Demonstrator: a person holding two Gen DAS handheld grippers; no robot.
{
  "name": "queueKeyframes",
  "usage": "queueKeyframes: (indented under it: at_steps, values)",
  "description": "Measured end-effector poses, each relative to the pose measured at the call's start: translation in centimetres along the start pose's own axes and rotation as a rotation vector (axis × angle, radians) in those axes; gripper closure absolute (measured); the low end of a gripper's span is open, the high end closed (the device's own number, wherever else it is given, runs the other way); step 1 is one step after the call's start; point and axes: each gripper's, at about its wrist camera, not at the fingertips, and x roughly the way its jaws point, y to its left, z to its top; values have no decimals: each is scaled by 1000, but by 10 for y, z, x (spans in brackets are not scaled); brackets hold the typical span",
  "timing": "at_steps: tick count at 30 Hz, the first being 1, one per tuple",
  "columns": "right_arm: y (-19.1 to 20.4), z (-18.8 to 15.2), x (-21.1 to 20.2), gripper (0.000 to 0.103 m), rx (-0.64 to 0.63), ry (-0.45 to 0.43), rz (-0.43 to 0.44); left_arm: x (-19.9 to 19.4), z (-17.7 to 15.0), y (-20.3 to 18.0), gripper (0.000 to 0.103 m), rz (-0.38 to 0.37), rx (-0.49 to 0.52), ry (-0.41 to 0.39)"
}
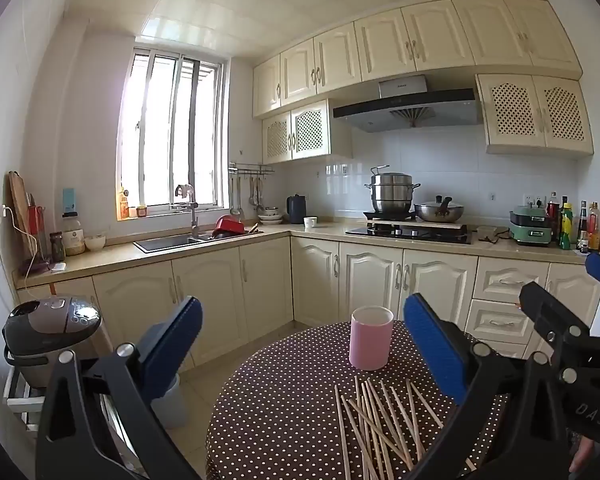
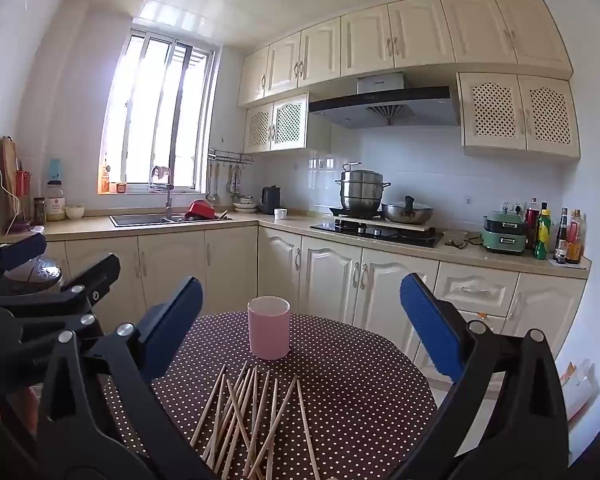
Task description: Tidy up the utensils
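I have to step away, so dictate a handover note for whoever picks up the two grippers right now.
Left gripper: open, empty, raised above the table.
Right gripper: open, empty, raised alongside it.
Round table with brown polka-dot cloth: holds everything for the job.
Pink cylindrical cup: upright at the far side of the table; no chopsticks stick out of it.
Loose wooden chopsticks: scattered in a crossed pile on the cloth, in front of the cup.
Done: nothing visible.
Left: probably pick up the chopsticks and stand them in the cup.

White letters "DAS" on the black body of the right gripper (image 1: 572, 308).
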Motion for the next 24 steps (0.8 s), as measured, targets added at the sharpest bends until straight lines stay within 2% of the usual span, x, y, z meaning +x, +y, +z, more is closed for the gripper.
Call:
queueKeyframes:
  at_steps: [24]
  values:
    - [6, -14, 11, 6, 10, 12, 3, 8, -7, 3, 4, 4, 2, 4]
